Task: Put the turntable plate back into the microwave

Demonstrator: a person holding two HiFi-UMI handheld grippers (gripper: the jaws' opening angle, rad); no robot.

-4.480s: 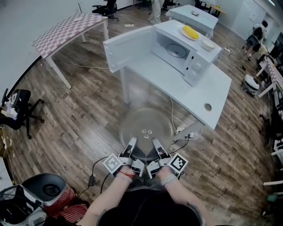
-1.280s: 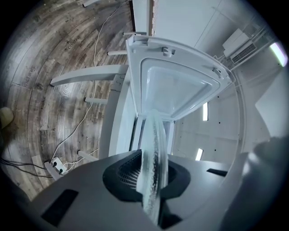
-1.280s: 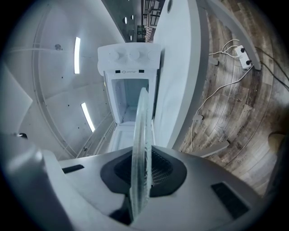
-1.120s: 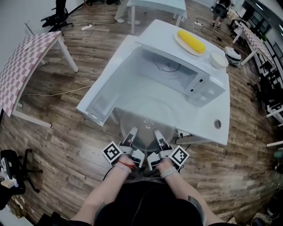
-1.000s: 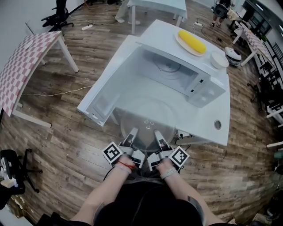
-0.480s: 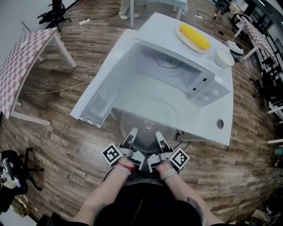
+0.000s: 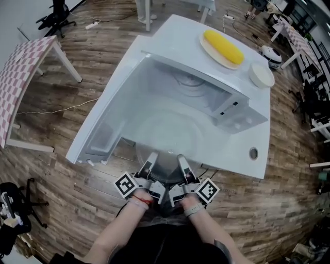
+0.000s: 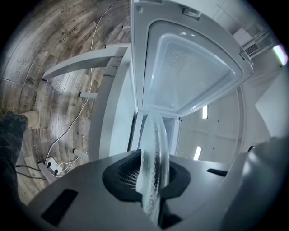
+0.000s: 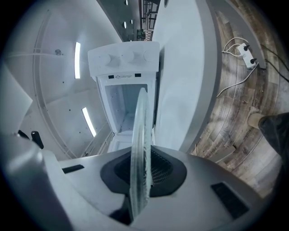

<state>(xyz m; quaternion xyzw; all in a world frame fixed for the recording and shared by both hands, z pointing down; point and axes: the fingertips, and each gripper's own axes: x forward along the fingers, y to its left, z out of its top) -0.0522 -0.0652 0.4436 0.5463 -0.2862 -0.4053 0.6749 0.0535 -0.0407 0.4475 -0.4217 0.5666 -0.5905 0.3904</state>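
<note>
Looks like a big open office or test room, not a home kitchen: wood floor (image 7: 62, 154), a white counter (image 7: 258, 129) with a microwave (image 7: 196, 87), a table (image 7: 20, 77) in checked cloth, black wheeled chairs (image 7: 51, 10), and loose cables (image 7: 56, 109) on the floor.
</note>
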